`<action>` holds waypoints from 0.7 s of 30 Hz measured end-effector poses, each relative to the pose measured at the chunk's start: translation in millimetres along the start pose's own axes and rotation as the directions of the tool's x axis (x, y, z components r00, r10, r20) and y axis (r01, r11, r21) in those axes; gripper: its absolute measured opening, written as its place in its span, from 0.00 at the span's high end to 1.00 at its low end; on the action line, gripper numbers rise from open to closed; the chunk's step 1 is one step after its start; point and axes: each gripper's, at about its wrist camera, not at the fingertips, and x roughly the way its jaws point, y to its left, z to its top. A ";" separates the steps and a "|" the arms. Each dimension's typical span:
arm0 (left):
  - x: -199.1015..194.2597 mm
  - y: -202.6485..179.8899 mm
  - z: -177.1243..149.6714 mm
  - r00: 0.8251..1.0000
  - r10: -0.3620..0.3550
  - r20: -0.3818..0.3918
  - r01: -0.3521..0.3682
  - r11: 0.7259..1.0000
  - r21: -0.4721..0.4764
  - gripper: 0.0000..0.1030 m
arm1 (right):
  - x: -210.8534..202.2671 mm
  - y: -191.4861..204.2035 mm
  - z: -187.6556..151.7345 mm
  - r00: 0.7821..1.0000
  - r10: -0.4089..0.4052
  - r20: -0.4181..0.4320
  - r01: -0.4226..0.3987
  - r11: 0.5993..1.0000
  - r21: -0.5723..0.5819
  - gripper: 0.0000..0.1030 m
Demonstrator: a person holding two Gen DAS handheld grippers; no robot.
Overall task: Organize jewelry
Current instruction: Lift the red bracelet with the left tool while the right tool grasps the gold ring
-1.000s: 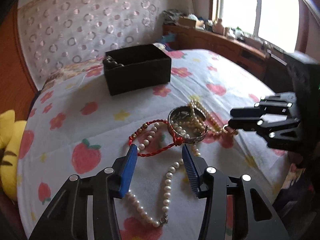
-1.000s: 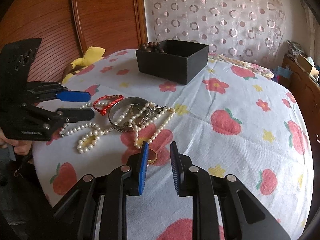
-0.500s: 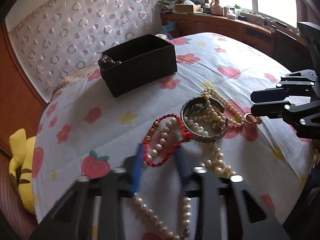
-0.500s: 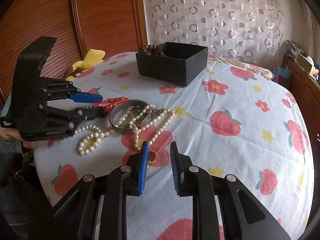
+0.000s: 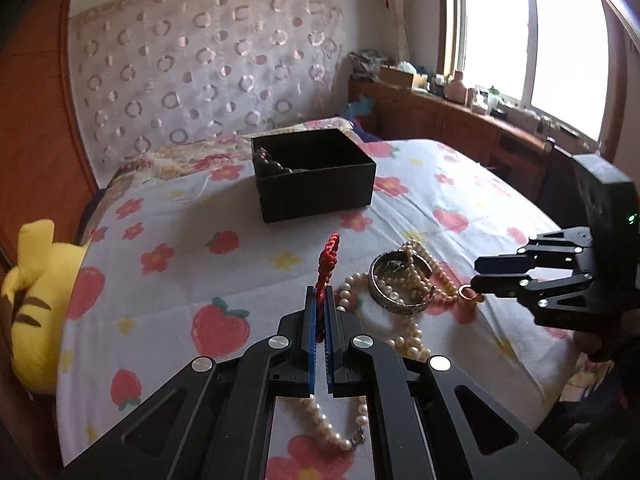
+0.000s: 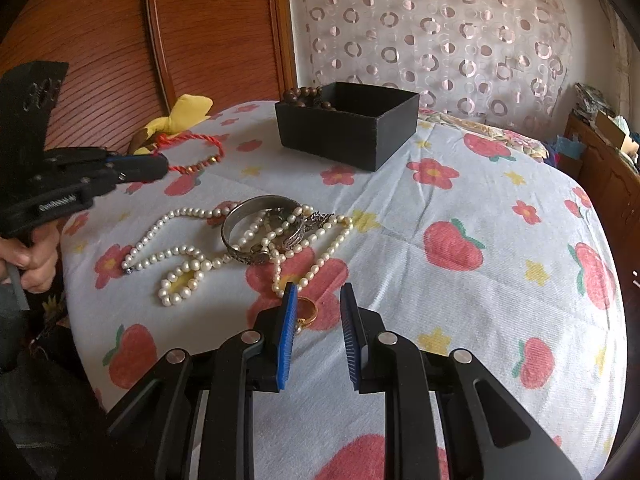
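The red cord bracelet (image 5: 327, 264) is pinched tight in the left hand-held gripper (image 5: 320, 300) and is held up off the bed (image 6: 460, 184). The right hand-held gripper (image 6: 318, 300) is held with its fingers apart, just by the gold ring (image 6: 309, 309). The pearl necklace (image 6: 180, 256) and silver bangle (image 6: 260, 232) are left in a heap. The black box (image 5: 316, 178) is seen farther back.

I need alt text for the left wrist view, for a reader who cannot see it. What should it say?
The left gripper is shut on a red cord bracelet, held above a flower-print bedspread. Ahead stands an open black box; to the right lie pearl strands and a silver bangle, with the right gripper at a gold ring.
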 end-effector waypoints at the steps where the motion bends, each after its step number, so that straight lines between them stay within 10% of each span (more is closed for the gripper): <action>1: -2.2 0.2 -1.3 1.000 -0.003 0.004 0.003 1.000 -0.003 0.98 | 0.4 1.1 -0.4 1.000 0.003 -0.004 -0.003 1.000 -0.006 0.71; 4: -4.8 0.0 -4.5 1.000 -0.006 0.008 0.006 1.000 -0.007 0.98 | 0.6 5.5 0.8 1.000 0.010 -0.006 -0.010 1.000 -0.024 0.53; 14: -5.0 -2.4 -9.7 1.000 -0.011 0.006 0.011 1.000 -0.013 0.98 | 11.8 23.1 -0.1 0.996 -0.046 -0.071 0.038 0.992 -0.117 0.53; 18: -5.4 -3.4 -10.2 1.000 -0.013 0.010 0.013 1.000 -0.016 0.98 | 9.0 24.6 -0.8 0.997 -0.022 -0.079 0.012 0.992 -0.124 0.79; 21: -4.4 -2.6 -10.9 1.000 -0.012 0.010 0.012 1.000 -0.014 0.98 | 5.9 23.2 -3.3 0.996 -0.022 -0.081 0.011 0.992 -0.127 0.79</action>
